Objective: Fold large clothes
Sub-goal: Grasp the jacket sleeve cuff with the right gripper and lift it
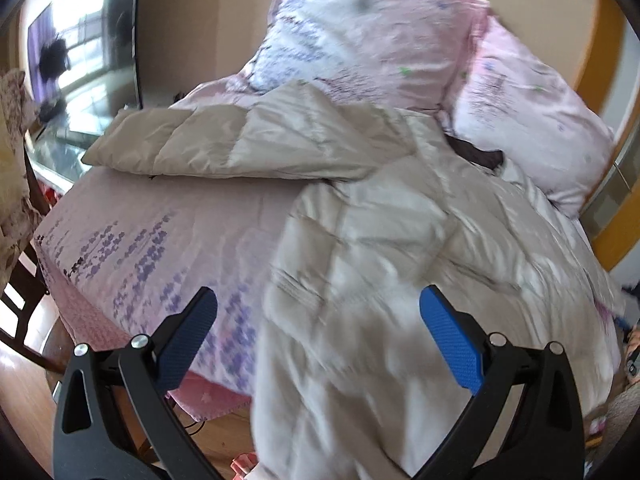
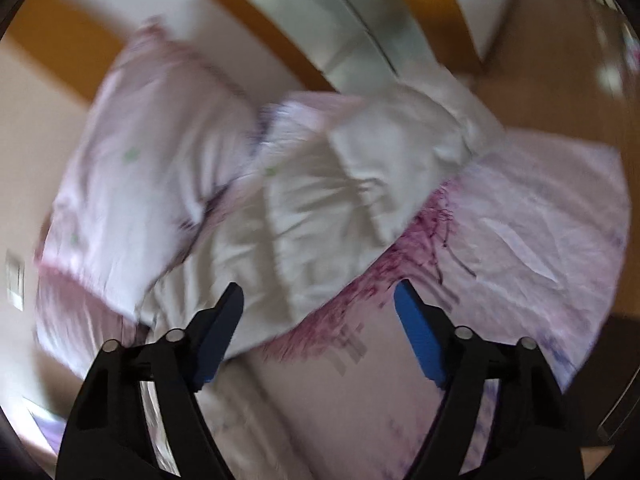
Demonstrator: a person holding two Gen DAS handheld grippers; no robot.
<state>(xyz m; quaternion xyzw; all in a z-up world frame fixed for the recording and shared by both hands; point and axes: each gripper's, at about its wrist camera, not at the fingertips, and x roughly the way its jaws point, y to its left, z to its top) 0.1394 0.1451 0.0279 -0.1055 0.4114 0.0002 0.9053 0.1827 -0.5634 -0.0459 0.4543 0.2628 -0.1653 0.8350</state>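
A large beige quilted down coat lies spread across a bed with a pink and purple printed sheet. One sleeve stretches out to the left. My left gripper is open and empty above the coat's lower part. In the right wrist view the coat lies crumpled, blurred by motion. My right gripper is open and empty, hovering over the coat's near edge and the sheet.
Two pink pillows stand at the head of the bed; one shows in the right wrist view. A television and a wooden chair stand to the left. Wooden floor lies beyond the bed.
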